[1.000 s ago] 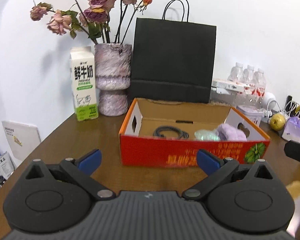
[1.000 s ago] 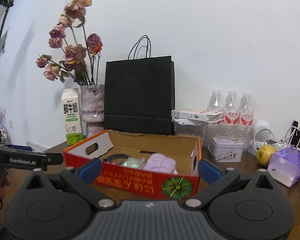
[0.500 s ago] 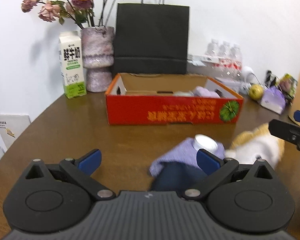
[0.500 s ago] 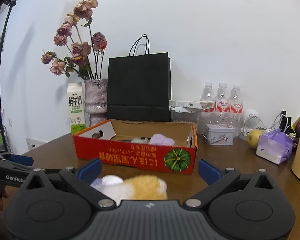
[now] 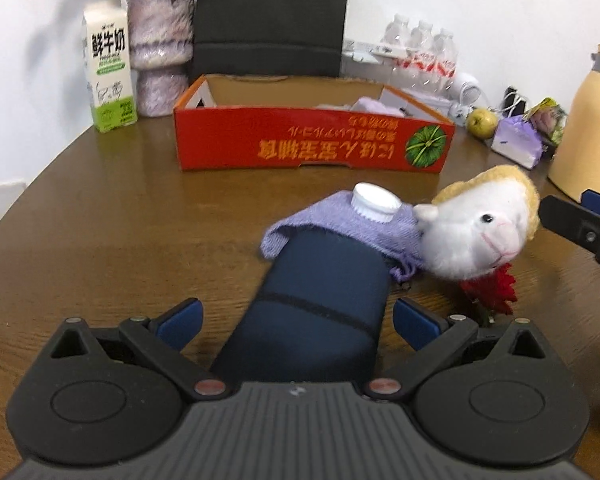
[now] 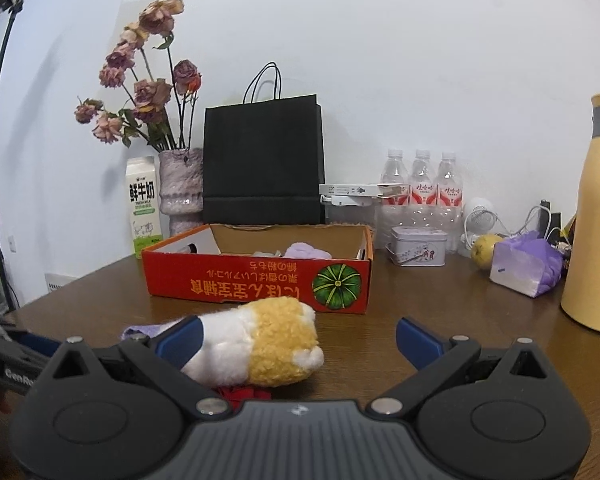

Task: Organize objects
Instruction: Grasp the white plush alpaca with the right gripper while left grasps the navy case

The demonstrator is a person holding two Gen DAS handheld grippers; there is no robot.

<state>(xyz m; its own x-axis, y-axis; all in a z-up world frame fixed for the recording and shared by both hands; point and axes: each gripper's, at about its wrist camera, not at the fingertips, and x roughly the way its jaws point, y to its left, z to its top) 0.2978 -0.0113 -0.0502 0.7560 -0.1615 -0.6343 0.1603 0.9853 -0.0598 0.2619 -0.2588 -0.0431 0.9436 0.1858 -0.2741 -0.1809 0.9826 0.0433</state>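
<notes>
navy bottle [image 5: 316, 312] lies cap-away, lengthwise.

My left gripper [image 5: 296, 318] is spread wide around a dark blue bottle [image 5: 320, 300] lying on the bench [image 5: 120, 220], pads clear of its sides. At 12 o'clock sits its white cap [image 5: 374, 202], wrapped in lilac cloth [image 5: 340, 220]. At 1 o'clock a plush sheep [image 5: 476, 228] touches the cloth. The red box [image 5: 312, 144] stands beyond.

Plain white wall [image 6: 380, 60] behind; brown wooden table [image 5: 120, 220], softly, evenly lit.
</notes>
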